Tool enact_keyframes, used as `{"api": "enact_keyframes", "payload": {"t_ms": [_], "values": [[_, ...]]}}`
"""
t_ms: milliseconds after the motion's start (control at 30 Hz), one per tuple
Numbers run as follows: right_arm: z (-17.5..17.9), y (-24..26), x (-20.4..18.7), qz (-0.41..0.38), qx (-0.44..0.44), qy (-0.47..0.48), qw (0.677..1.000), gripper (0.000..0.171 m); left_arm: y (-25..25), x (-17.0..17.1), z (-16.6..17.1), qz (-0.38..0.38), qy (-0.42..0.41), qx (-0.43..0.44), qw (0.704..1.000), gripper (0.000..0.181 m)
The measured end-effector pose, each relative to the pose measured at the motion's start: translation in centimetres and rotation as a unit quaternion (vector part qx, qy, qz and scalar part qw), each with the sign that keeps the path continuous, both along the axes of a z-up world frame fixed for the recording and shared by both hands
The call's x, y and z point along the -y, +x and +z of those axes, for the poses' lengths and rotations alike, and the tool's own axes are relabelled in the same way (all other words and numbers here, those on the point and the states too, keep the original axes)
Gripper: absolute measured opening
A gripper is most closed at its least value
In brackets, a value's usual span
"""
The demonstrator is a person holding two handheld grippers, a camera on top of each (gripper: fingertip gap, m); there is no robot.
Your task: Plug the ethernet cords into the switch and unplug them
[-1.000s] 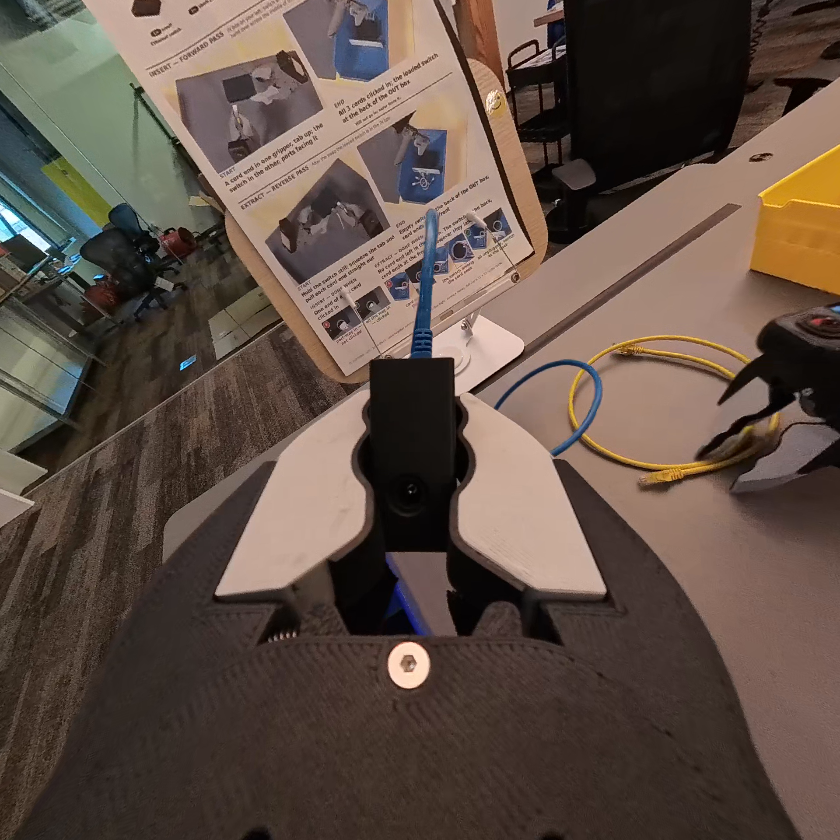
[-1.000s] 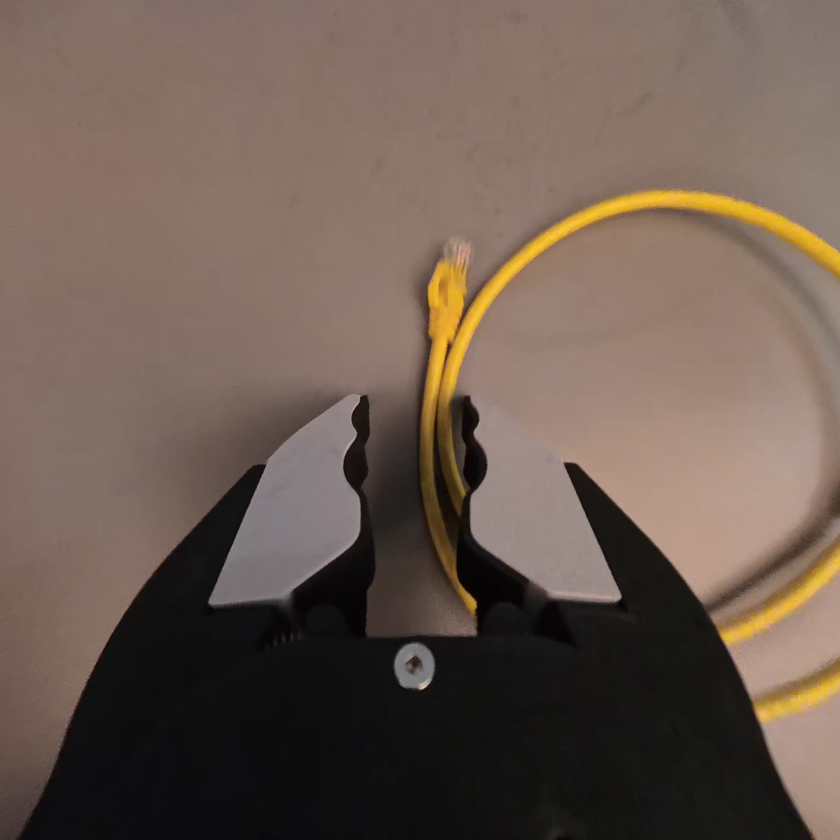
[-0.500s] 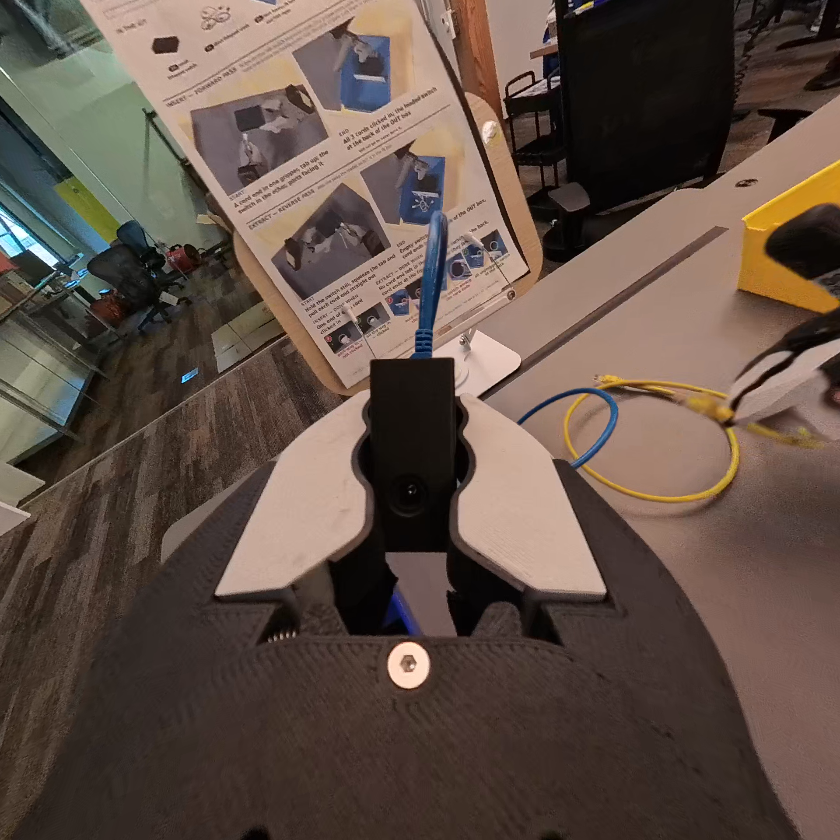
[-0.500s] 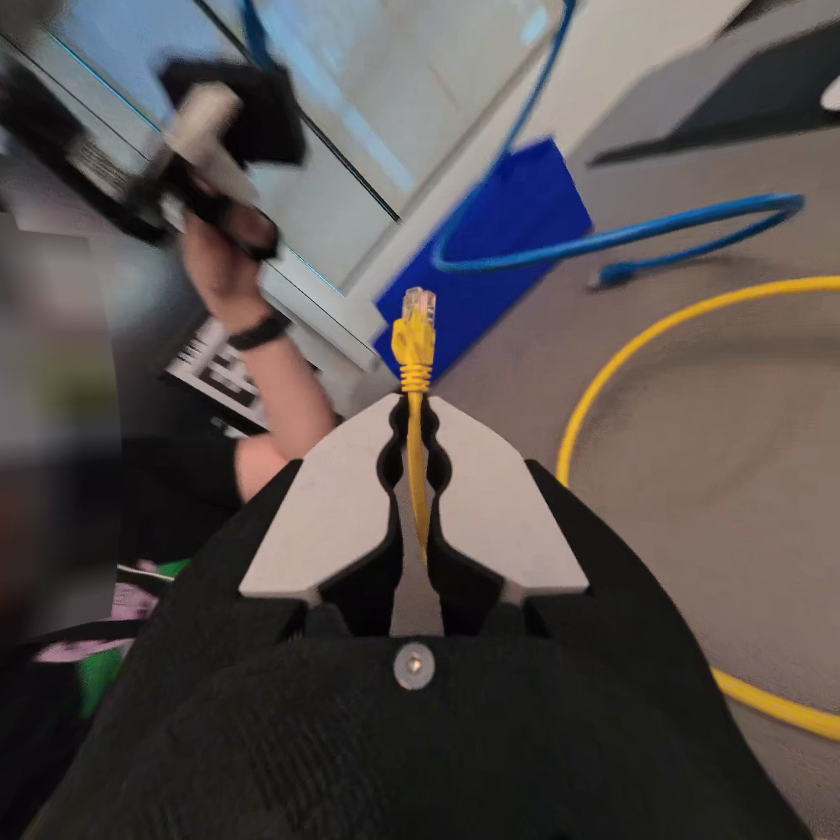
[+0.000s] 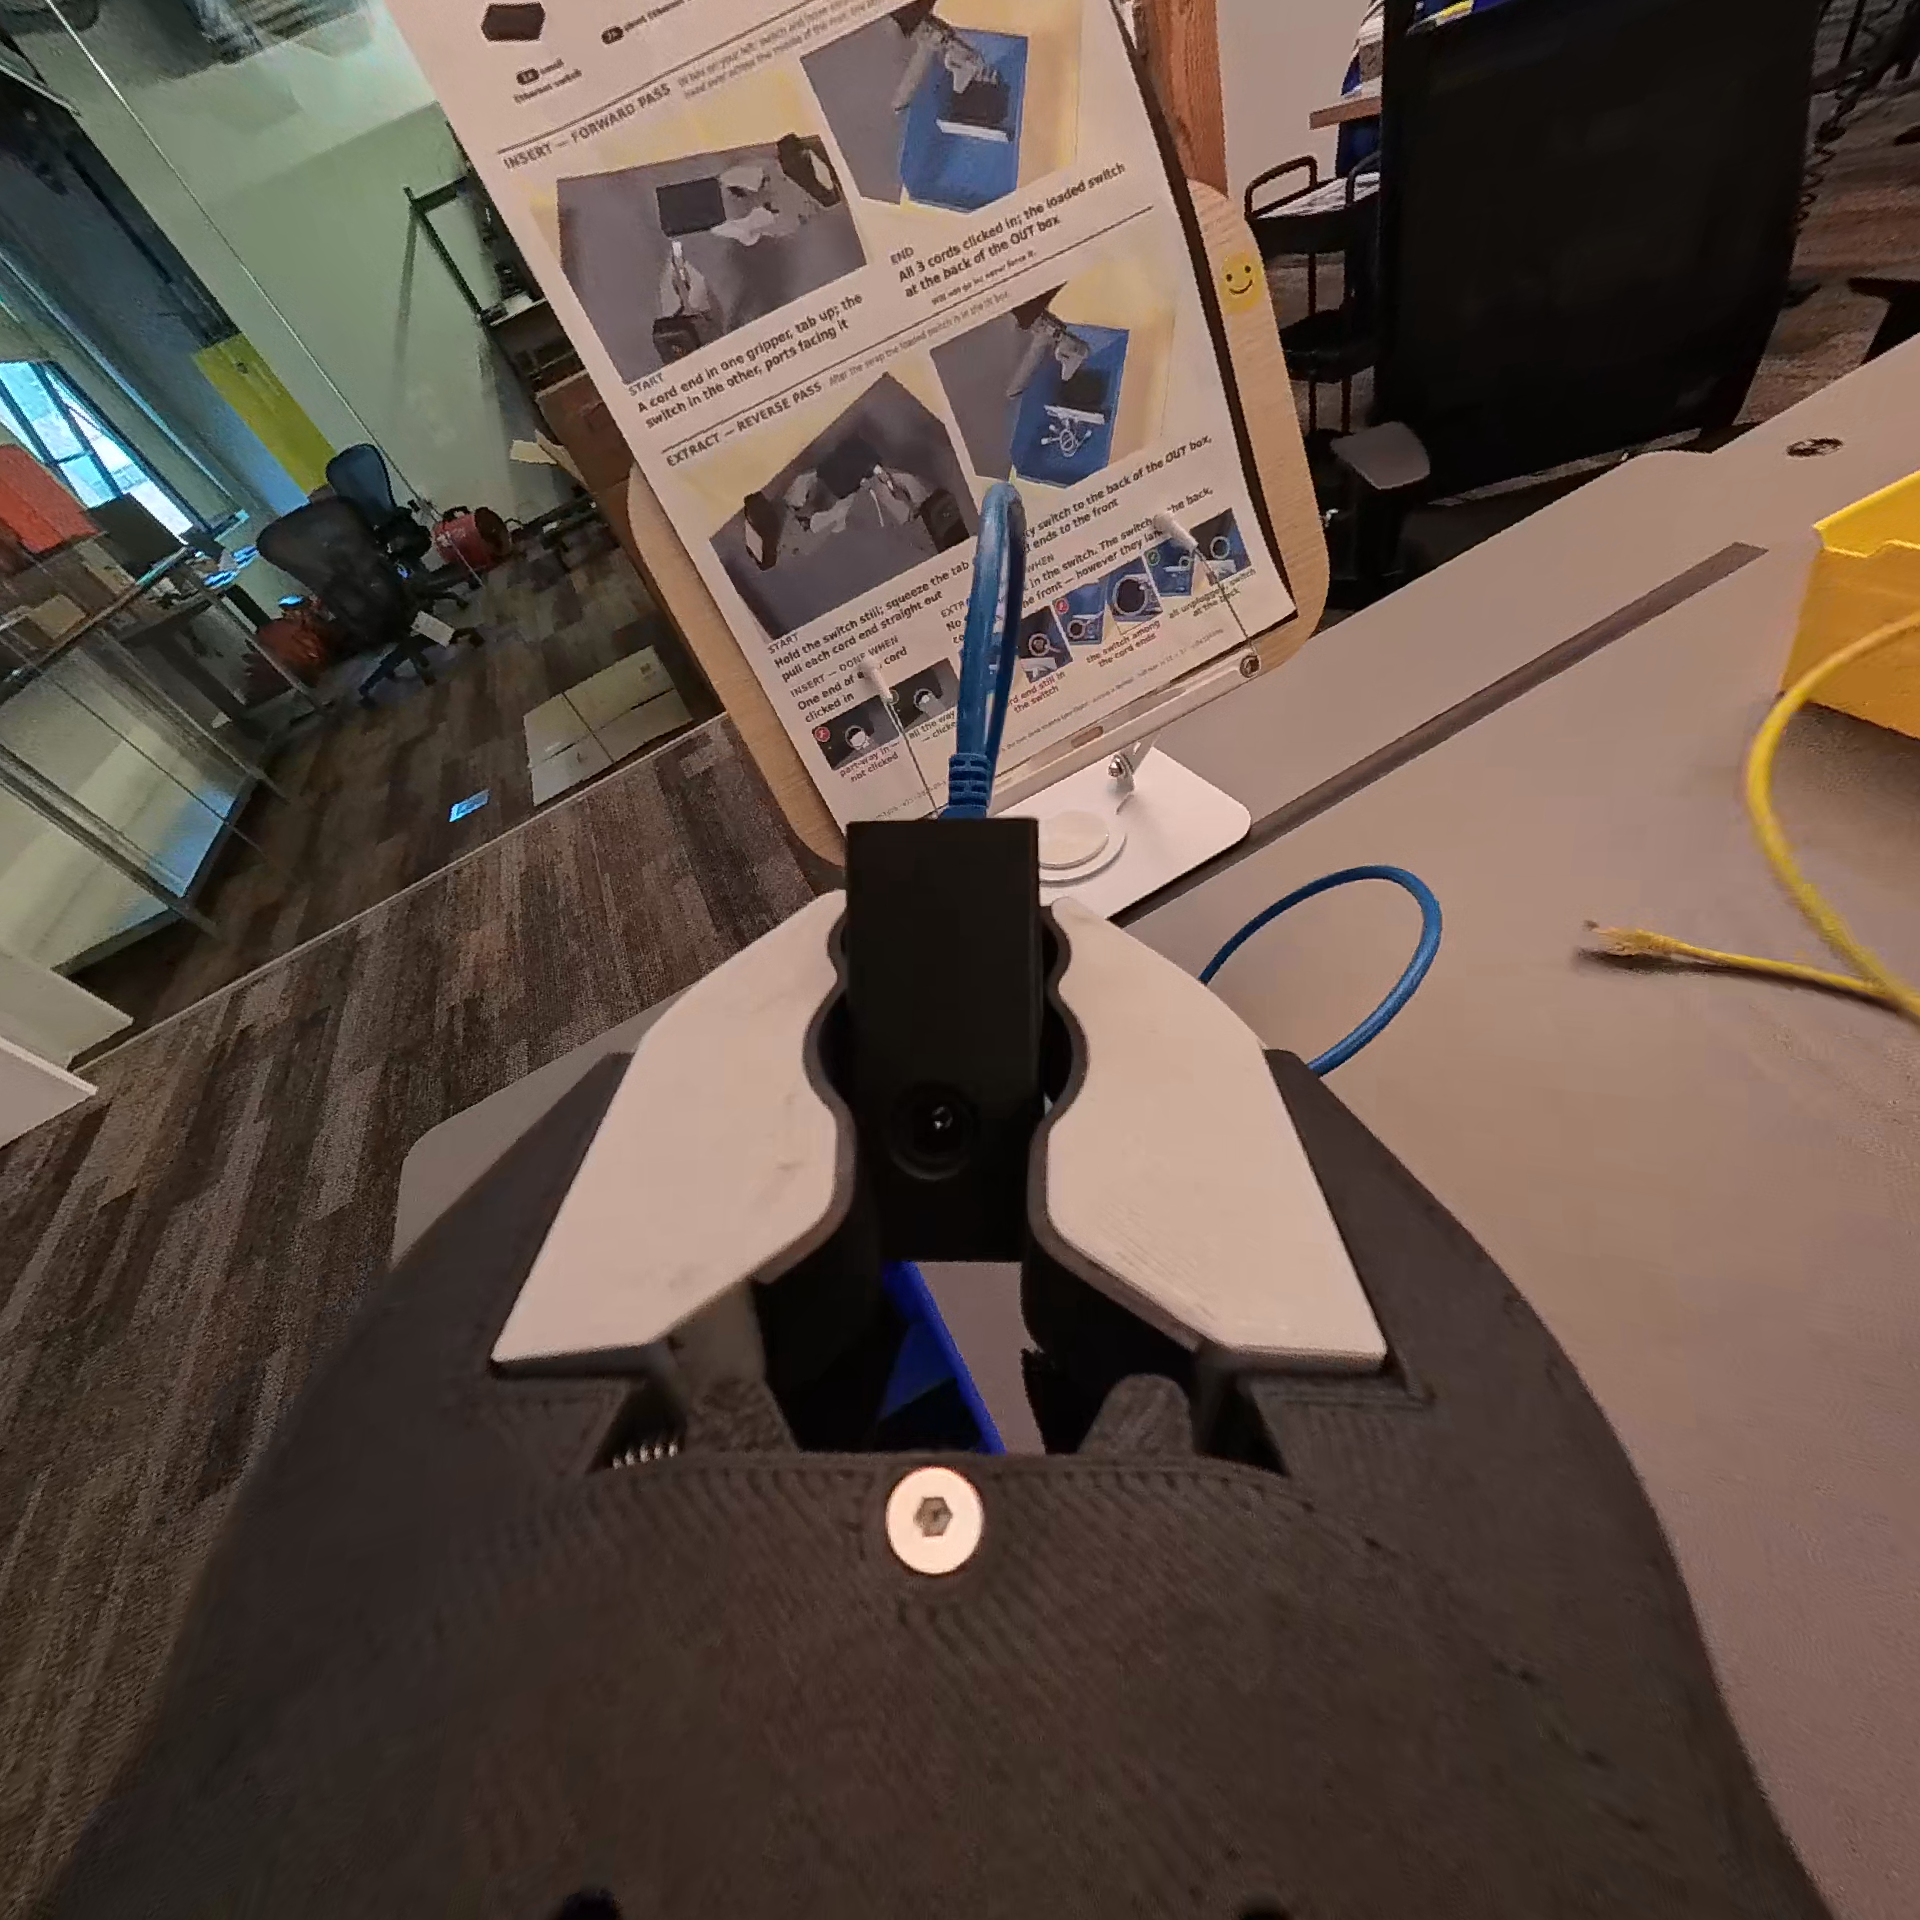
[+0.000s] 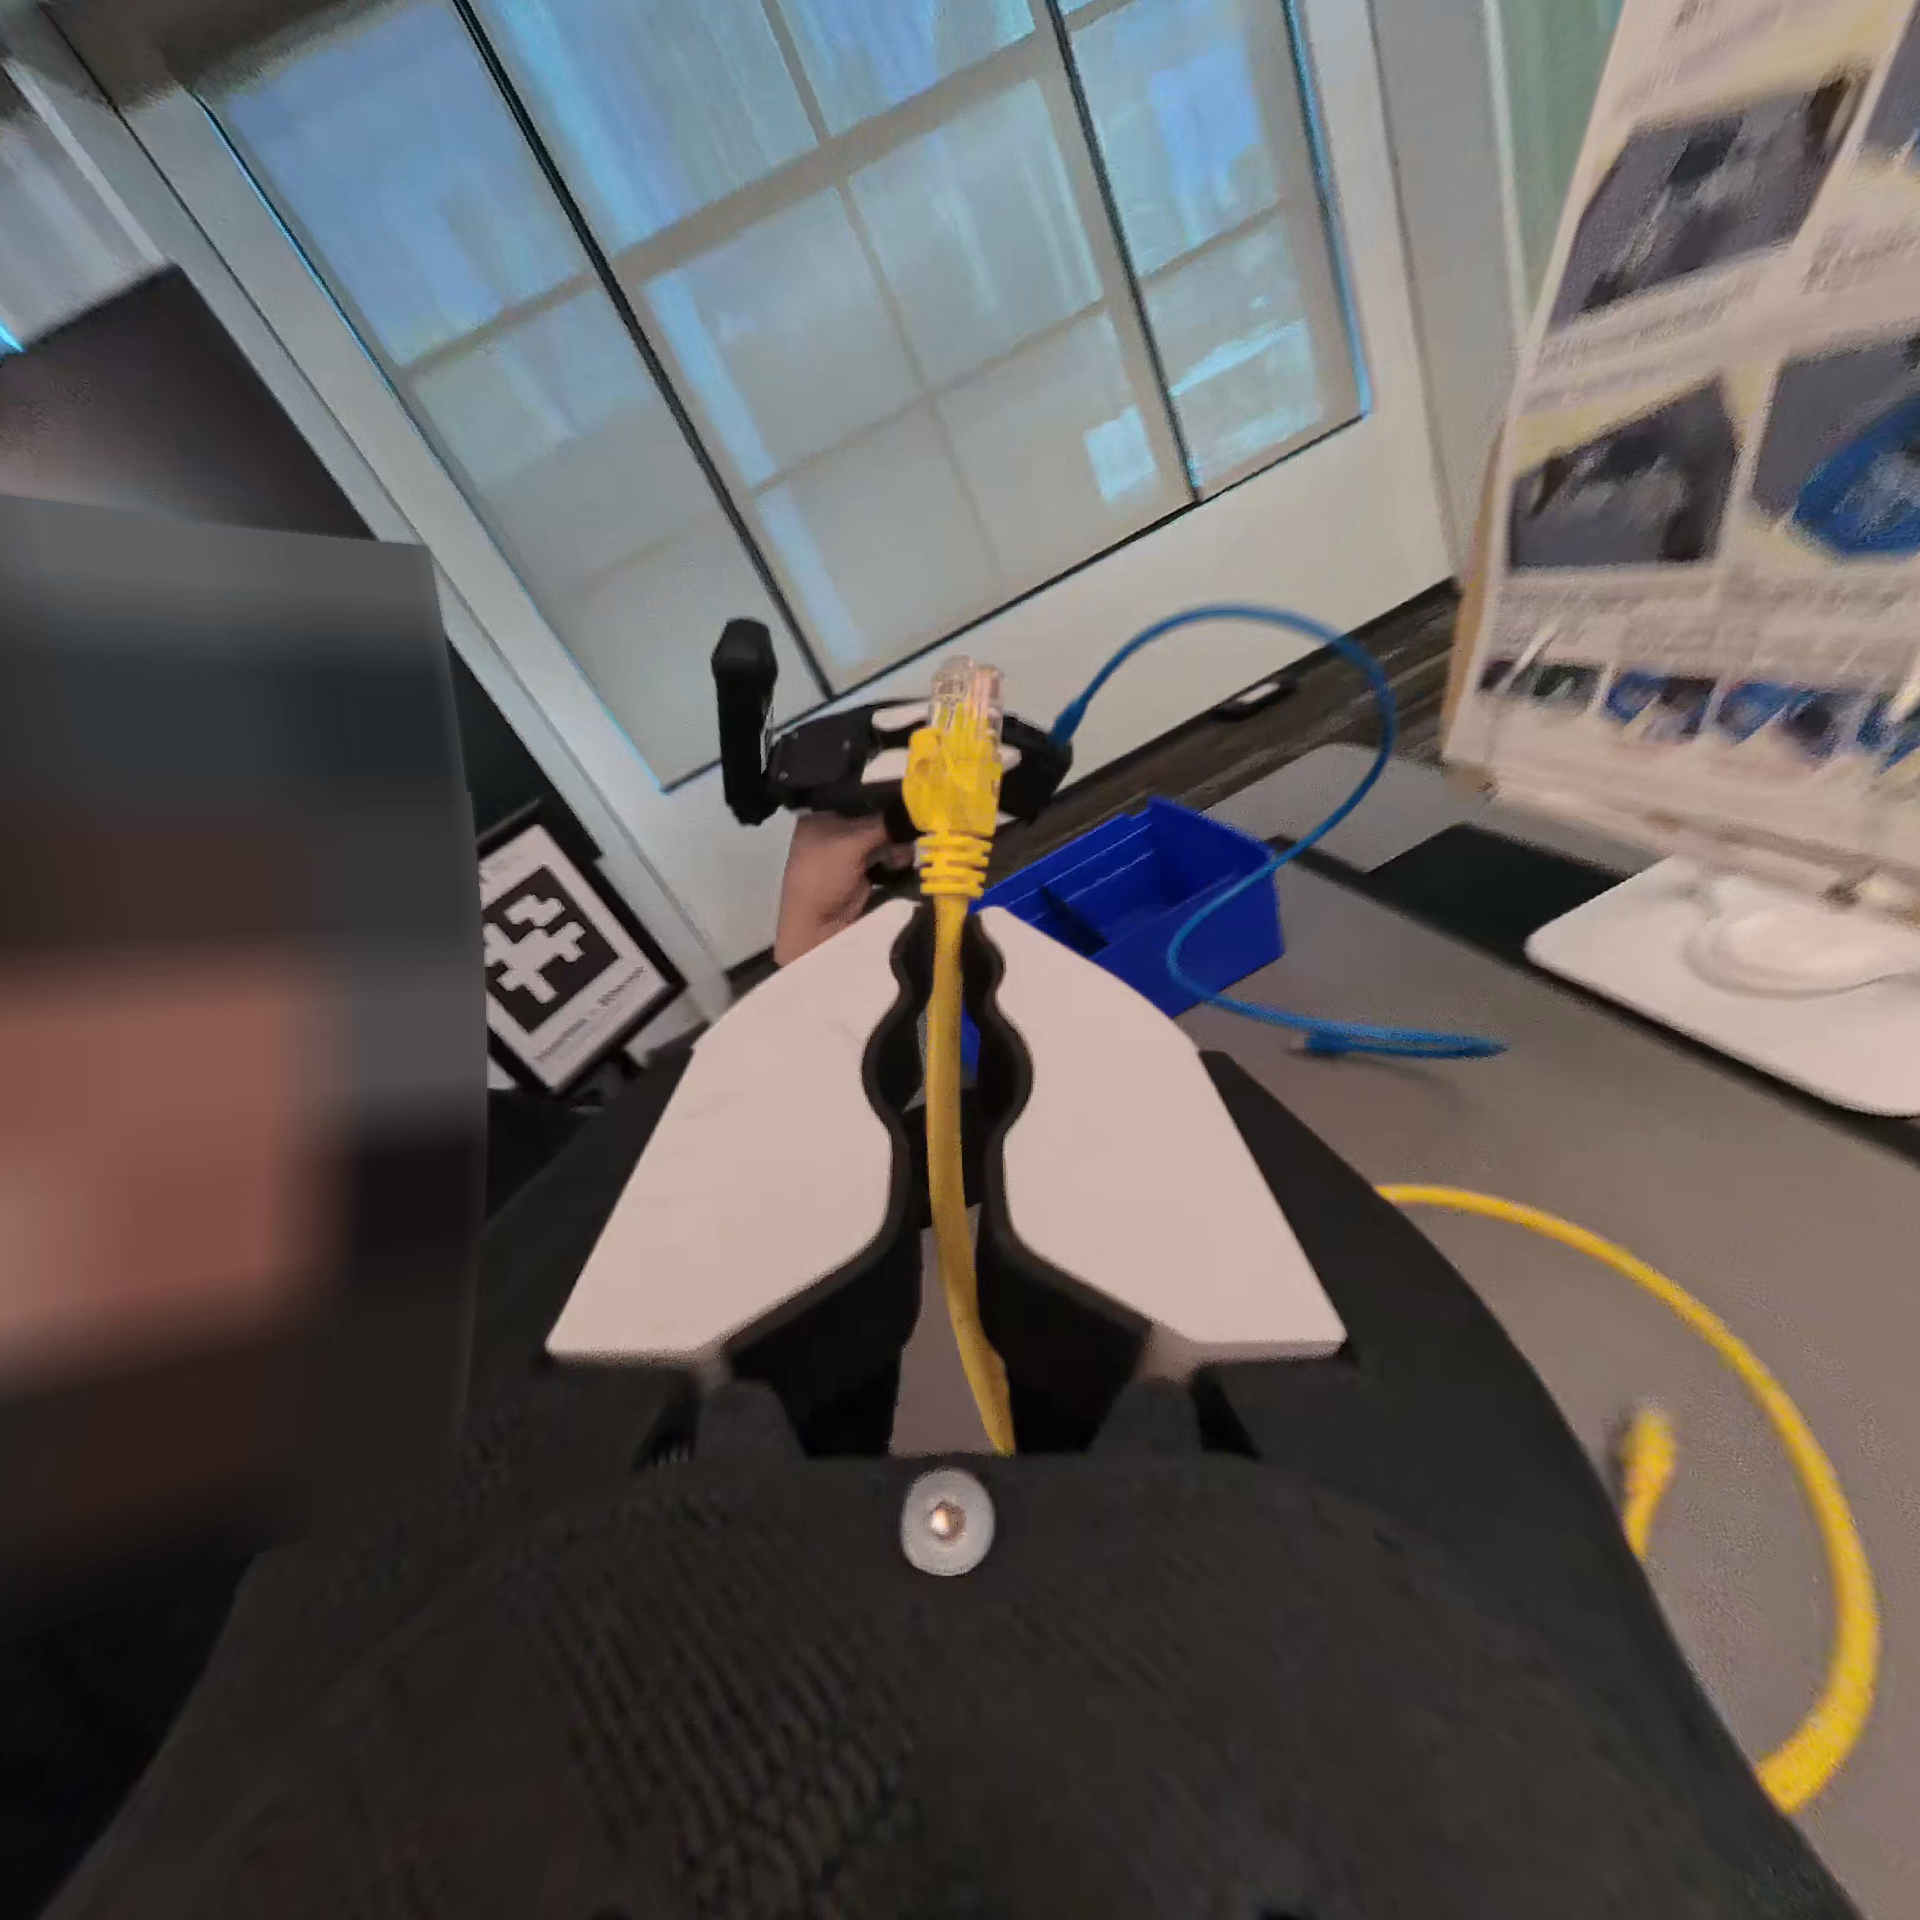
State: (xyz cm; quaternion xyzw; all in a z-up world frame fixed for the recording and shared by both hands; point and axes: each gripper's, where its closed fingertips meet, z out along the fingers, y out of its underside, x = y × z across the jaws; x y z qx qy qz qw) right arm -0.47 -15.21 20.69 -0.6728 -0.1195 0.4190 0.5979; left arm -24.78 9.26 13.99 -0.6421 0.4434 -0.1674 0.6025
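My left gripper is shut on a small black switch, held above the table's left edge. A blue cord is plugged into the switch's far end and loops down to the table. My right gripper is shut on a yellow cord, its plug sticking out past the fingertips and pointing toward the left gripper farther off. The rest of the yellow cord trails on the table, and its other plug lies loose in the left wrist view.
An instruction sheet on a white stand stands at the back of the grey table. A yellow bin sits at the right. A blue bin sits at the table's left end. A person's hand holds the left gripper. One gripper's finger ends stand about 35 centimetres off the other's.
My right gripper closed on the yellow cord near its plug, lifted it off the table and turned it toward the switch. The left gripper kept the switch almost still.
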Motion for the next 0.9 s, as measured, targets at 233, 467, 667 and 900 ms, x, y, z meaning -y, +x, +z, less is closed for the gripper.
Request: {"api": "enact_keyframes", "payload": {"t_ms": [233,467,667,900], "values": [[11.8,4.2,4.1,-0.098,0.075,0.052,0.991,0.006,0.7,0.2,-0.4,-0.003,0.001,-0.013,1.0,0.029],[19.8,8.4,6.8,-0.184,0.111,0.082,0.973,0.006,1.4,0.2,-1.0,-0.003,0.0,-0.029,1.0,0.029],[19.9,13.4,7.9,-0.237,0.111,0.039,0.964,0.006,1.8,0.4,-1.2,-0.006,0.001,-0.034,0.999,0.029],[17.3,17.1,9.2,-0.249,0.07,0.031,0.966,0.006,1.7,0.3,-1.3,-0.006,-0.002,-0.035,0.999,0.029]]}}
